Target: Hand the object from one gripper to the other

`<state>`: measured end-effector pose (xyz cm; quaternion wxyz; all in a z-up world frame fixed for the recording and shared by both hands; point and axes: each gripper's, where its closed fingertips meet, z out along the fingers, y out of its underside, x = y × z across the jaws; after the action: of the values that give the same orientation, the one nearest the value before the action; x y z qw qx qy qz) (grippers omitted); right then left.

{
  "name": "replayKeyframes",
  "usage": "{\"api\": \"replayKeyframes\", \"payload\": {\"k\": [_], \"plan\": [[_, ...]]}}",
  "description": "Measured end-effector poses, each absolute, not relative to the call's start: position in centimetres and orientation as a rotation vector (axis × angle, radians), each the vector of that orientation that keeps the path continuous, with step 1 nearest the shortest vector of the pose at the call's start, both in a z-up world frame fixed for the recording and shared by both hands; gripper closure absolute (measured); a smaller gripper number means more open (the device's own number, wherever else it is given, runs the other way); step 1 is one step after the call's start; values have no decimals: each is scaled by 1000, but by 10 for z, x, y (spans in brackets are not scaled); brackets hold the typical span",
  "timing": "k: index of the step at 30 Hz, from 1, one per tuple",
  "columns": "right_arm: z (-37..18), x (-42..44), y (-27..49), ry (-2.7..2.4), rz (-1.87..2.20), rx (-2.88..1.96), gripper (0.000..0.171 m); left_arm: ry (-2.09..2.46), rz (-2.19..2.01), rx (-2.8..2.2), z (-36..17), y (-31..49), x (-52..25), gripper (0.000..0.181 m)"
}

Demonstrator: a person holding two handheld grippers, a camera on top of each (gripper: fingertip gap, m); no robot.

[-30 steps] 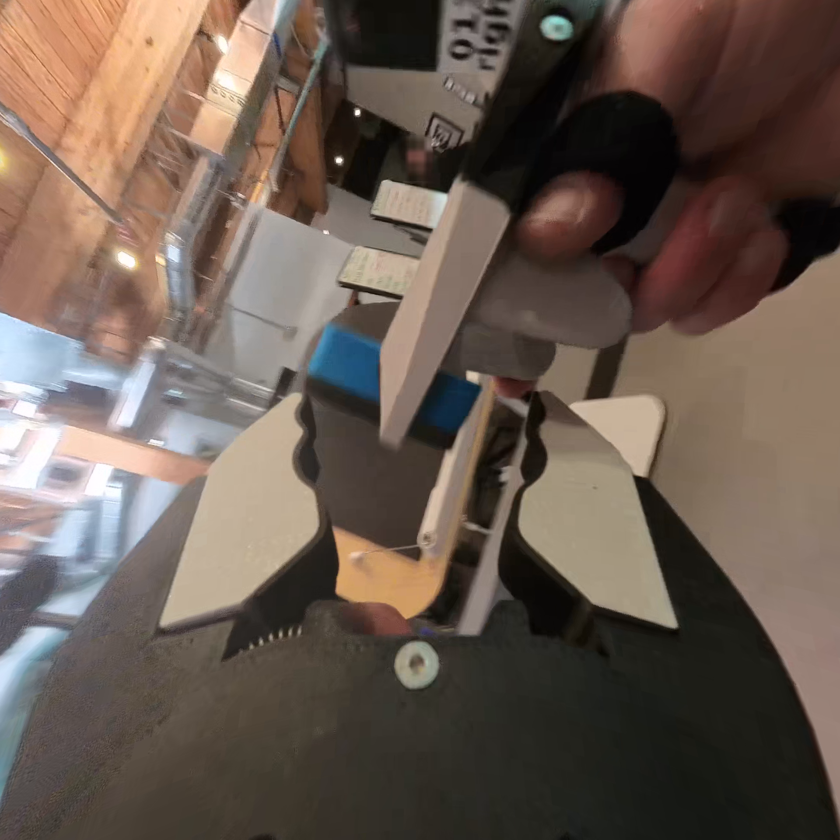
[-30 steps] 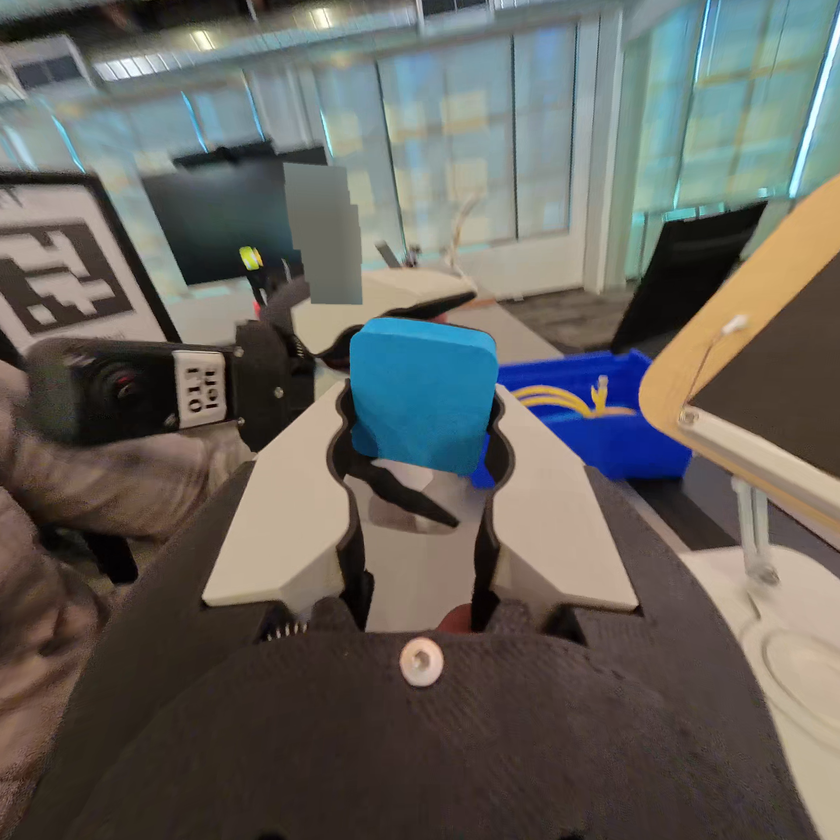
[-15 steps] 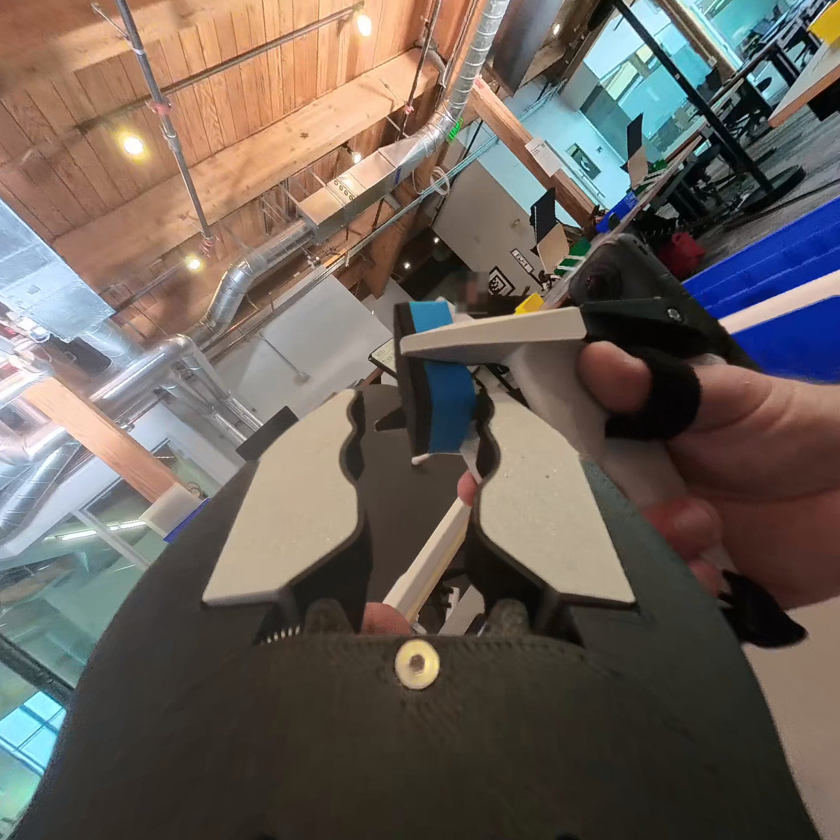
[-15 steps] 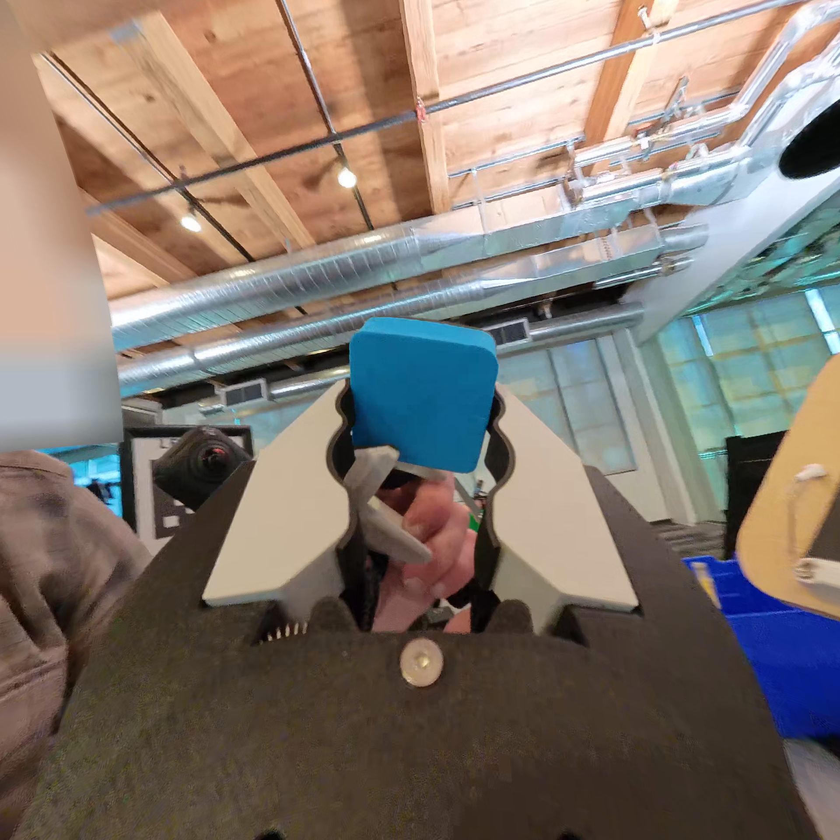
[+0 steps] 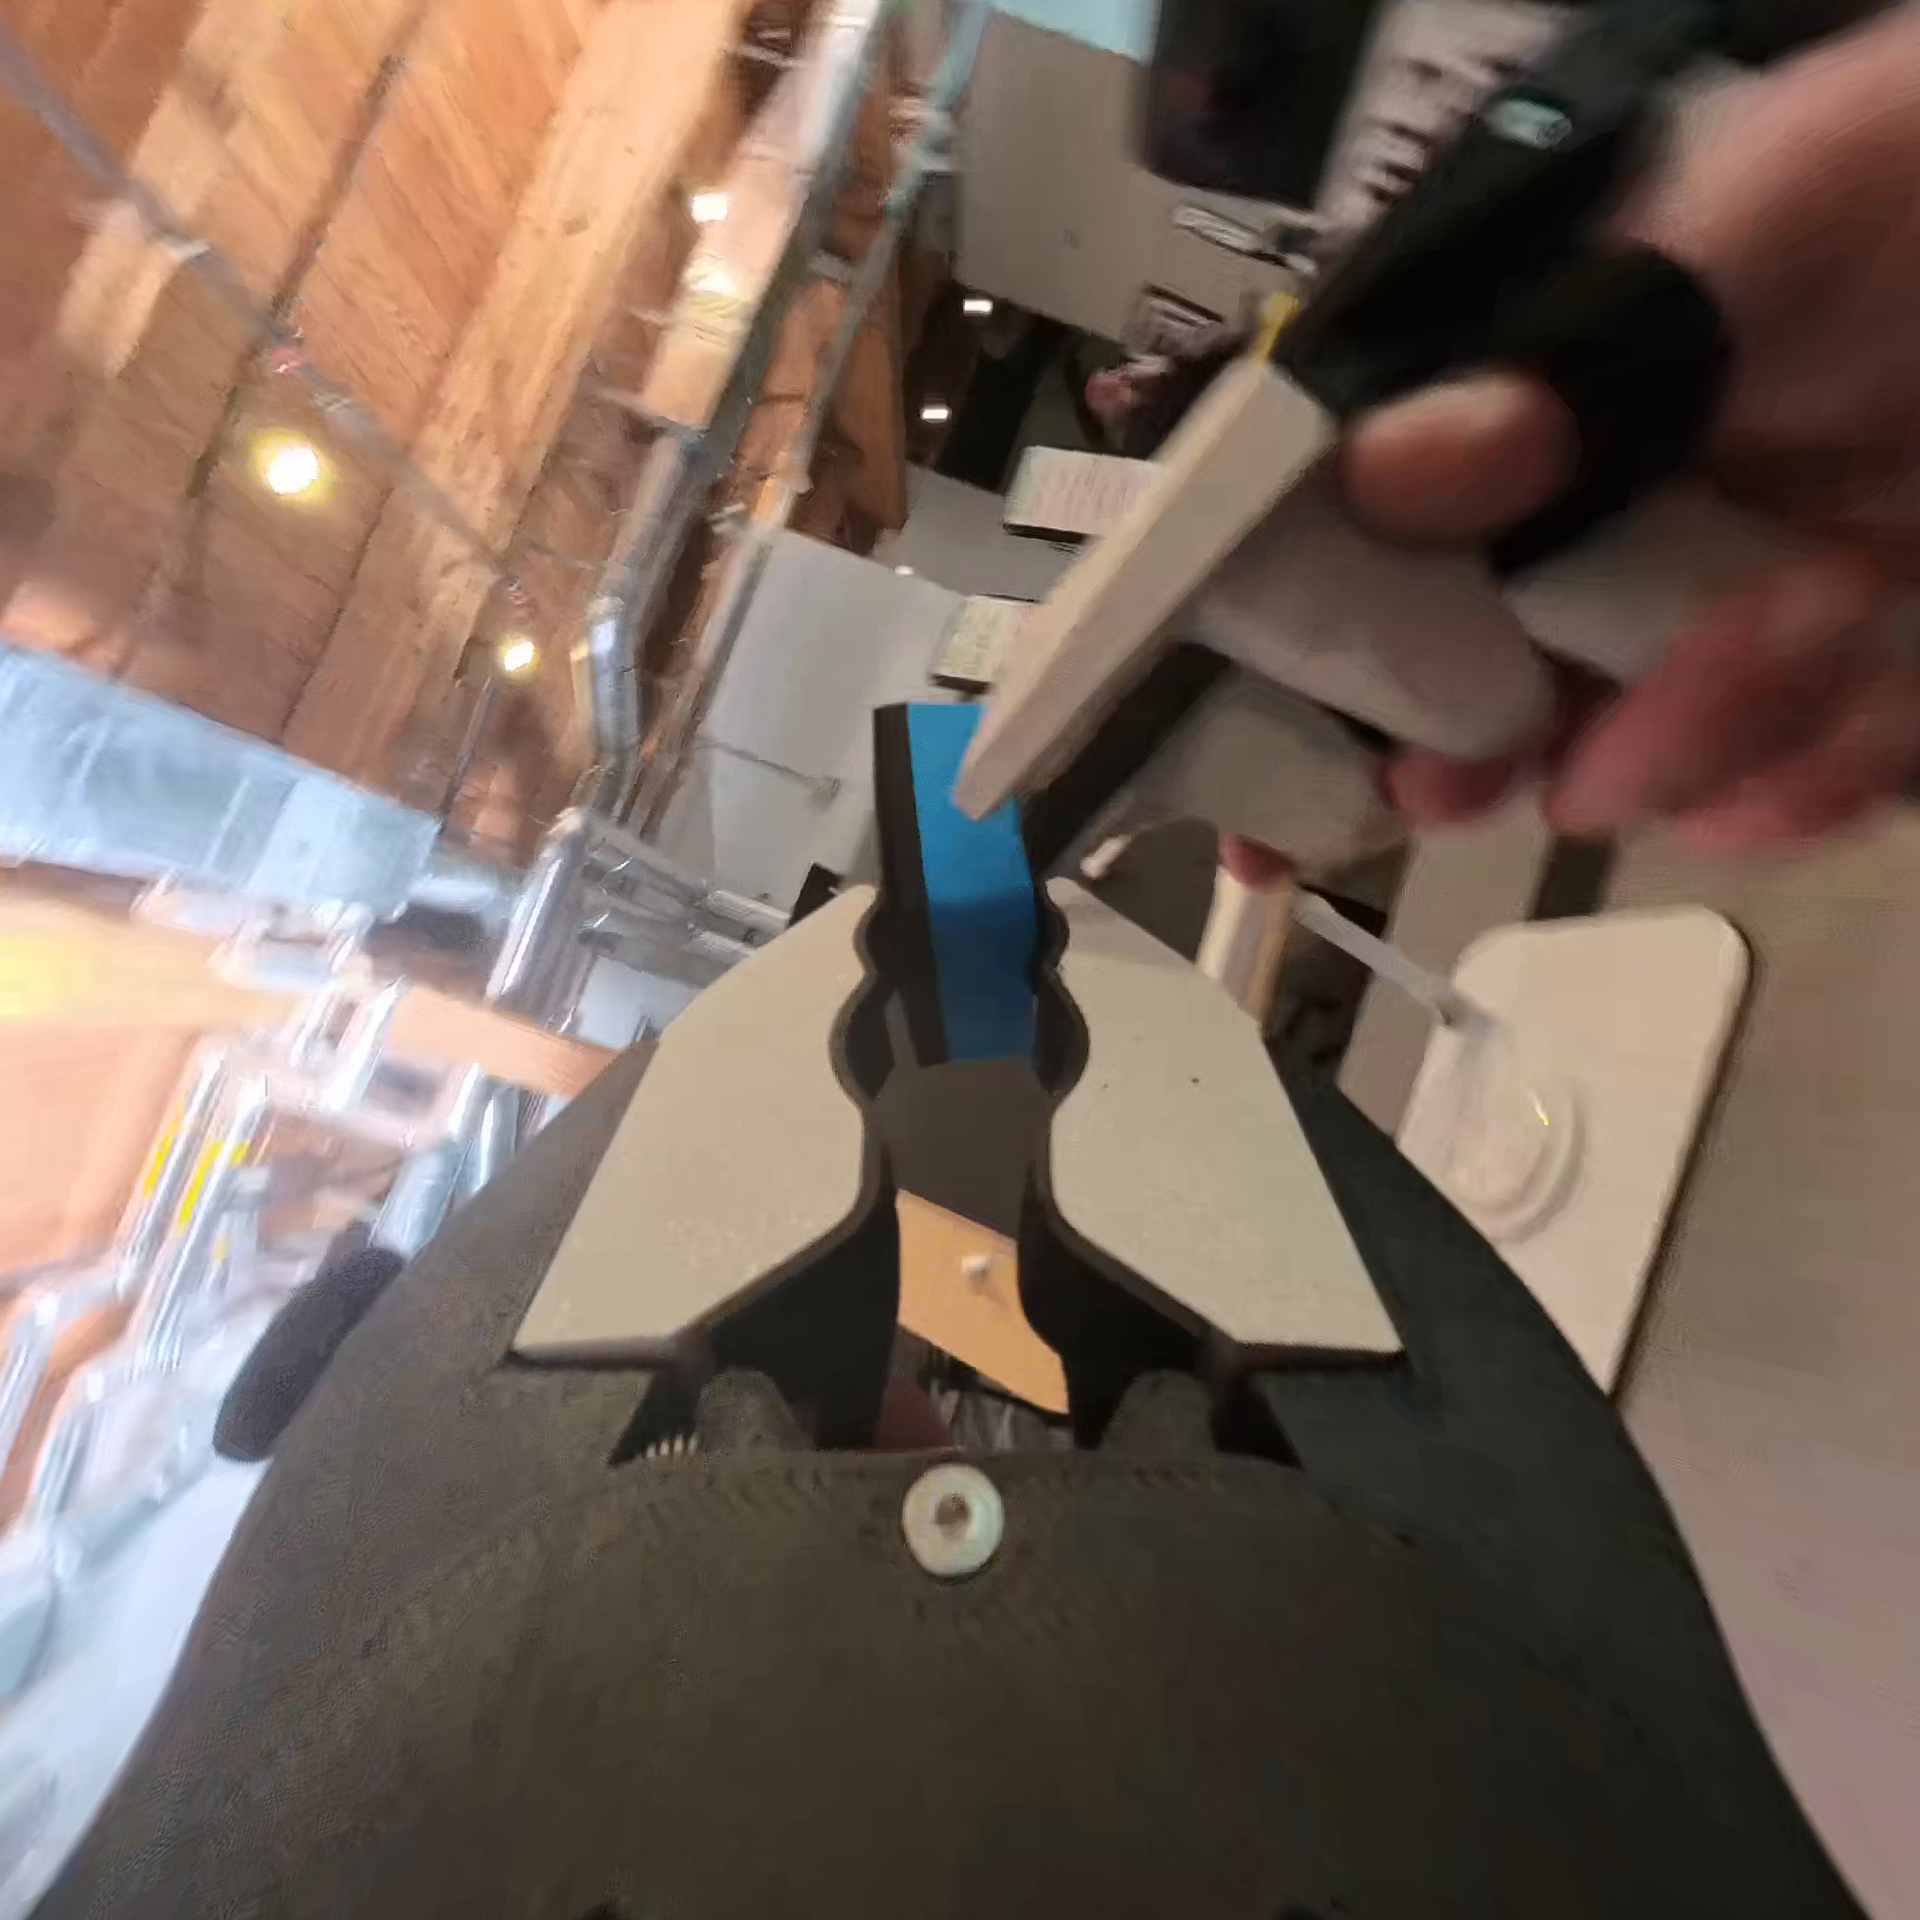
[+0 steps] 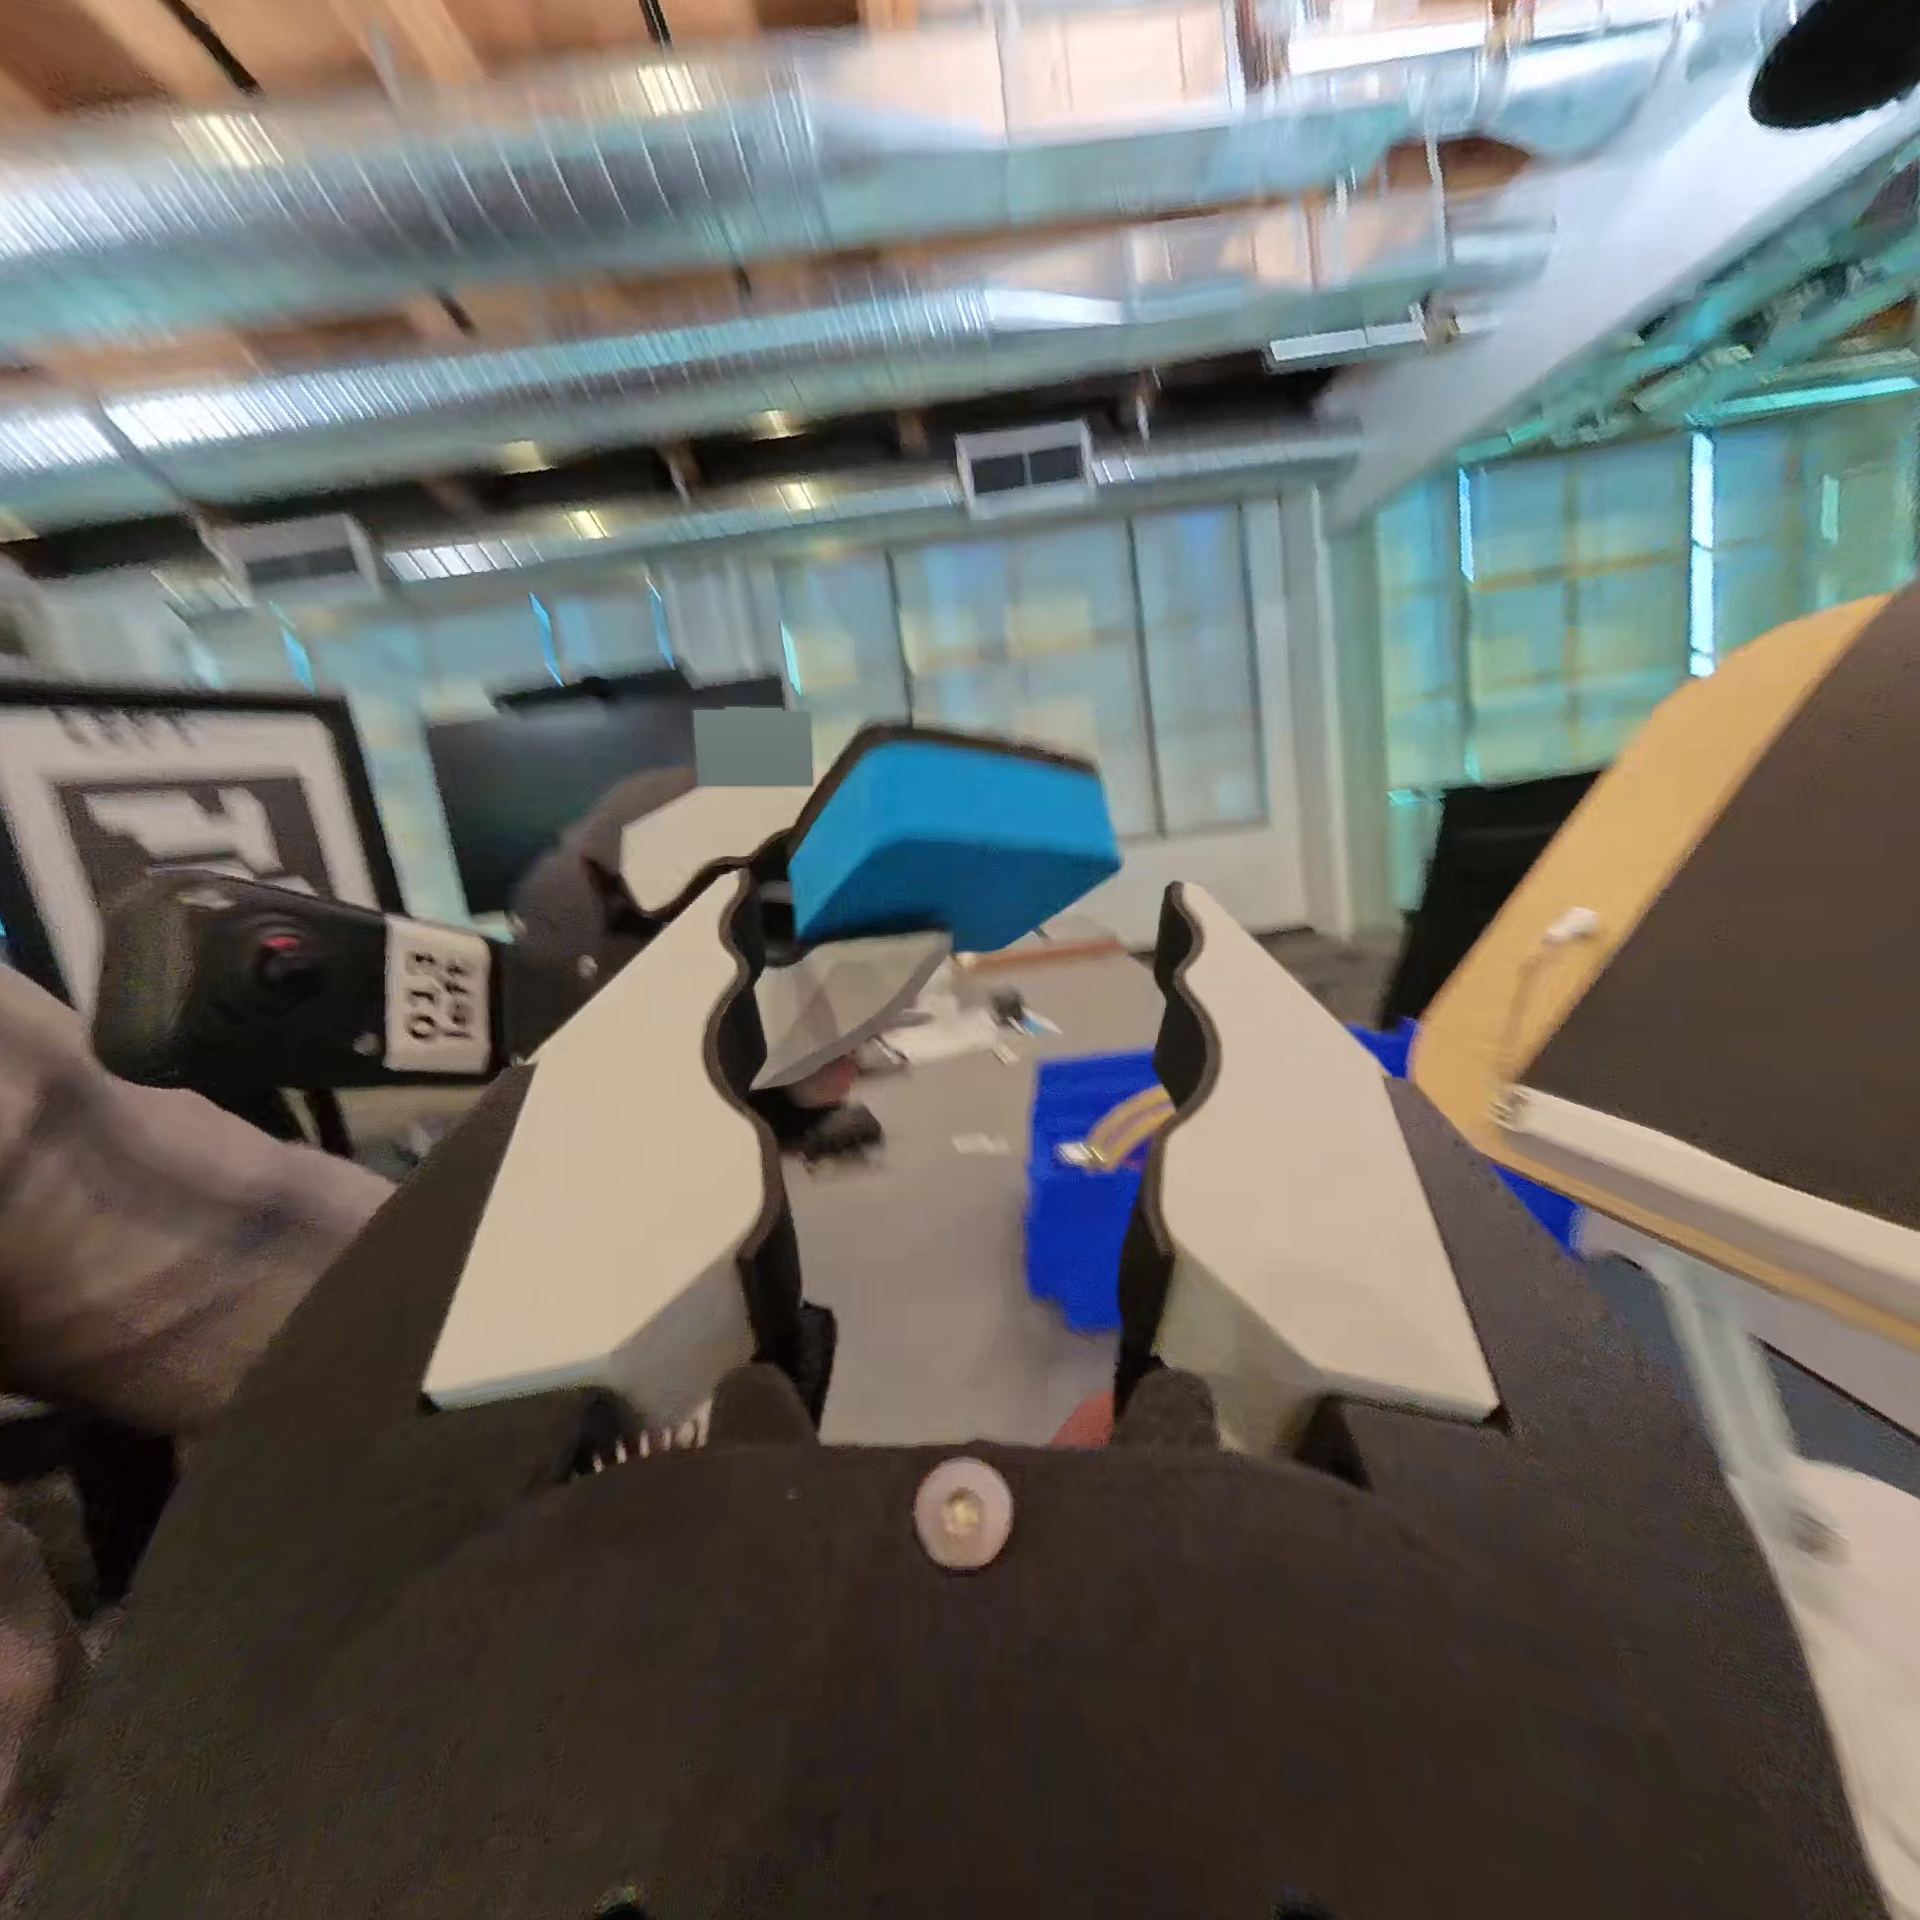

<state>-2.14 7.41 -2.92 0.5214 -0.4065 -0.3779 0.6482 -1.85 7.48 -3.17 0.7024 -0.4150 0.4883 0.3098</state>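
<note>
The blue foam block, black-backed on 1 face, is clamped between the 2 fingers of the left gripper, standing upright at their tips; the right gripper is seen released, its jaws spread wide with nothing between them; in the right wrist view the block is held aloft just beyond the left finger; a blue bin is noted on the floor behind; both views are blurred.
</note>
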Motion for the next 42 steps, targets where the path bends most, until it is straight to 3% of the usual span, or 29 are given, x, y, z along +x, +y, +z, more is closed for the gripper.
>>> {"api": "replayKeyframes", "payload": {"k": [7, 21, 26, 29, 33, 40, 42], "plan": [[-52, -15, 51, -1274, 1367, -1050, 102, 1447, 660, -890, -74, 57, -4, 158], [-63, -11, 30, -1426, 1392, -1022, 116, 1459, 574, -826, -69, 39, 11, 156], [-46, 0, 40, -1386, 1063, -845, 116, 1308, 88, -1115, -57, 41, -3, 132], [-45, 3, 36, -1455, 727, -719, 115, 1149, -487, -1291, -47, 33, 1, 120], [-50, -1, 37, -1551, 282, -603, 116, 956, -1121, -1381, -39, 29, 8, 122], [-59, -13, 30, -1616, 48, -500, 117, 855, -1278, -1451, -51, 42, 9, 141], [-55, -13, 25, -1610, 43, -481, 116, 857, -1306, -1447, -52, 42, 9, 133]]}}
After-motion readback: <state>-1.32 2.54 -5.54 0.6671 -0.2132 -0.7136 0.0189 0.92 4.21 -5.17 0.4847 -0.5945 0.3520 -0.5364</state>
